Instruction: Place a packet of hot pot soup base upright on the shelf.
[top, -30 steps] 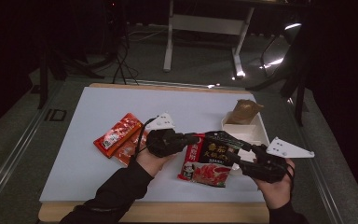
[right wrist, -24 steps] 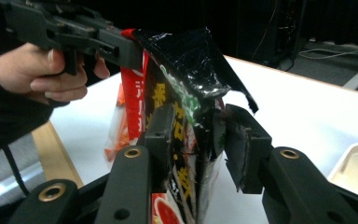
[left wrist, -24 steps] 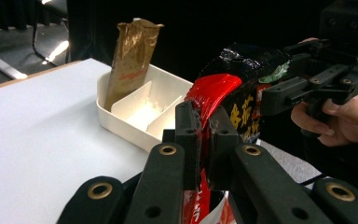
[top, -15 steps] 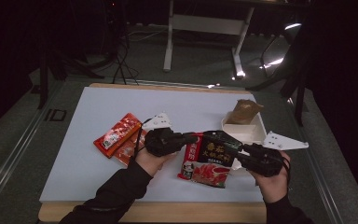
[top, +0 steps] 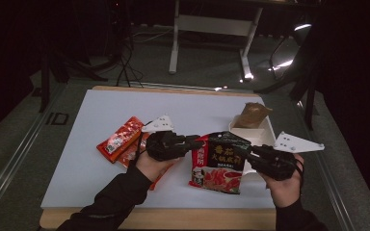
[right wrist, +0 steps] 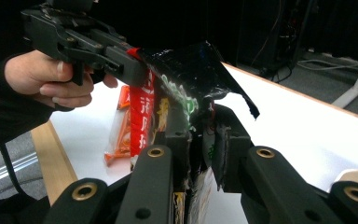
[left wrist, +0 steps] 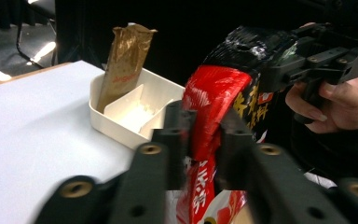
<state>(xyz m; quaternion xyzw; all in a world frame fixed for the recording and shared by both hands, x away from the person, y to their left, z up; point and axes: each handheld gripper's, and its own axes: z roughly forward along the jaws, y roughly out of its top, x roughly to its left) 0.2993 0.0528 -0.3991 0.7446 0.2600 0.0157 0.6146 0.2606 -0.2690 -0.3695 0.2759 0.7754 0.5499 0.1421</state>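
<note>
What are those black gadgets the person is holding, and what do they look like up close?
They are hand-held grippers. The left gripper and right gripper are matte black, each ending in two jointed jaws studded with brass-coloured rivets. A pale grey three-cornered plate with small holes tops each one, and a thin black cable loops from the left. The person wears dark long sleeves.

Glossy crinkled foil soup-base pouch [top: 220, 161], shiny brown foil sachet [top: 252, 115], matt white plastic tray [top: 266, 138], smooth matt white table [top: 101, 113], wooden edge.
</note>
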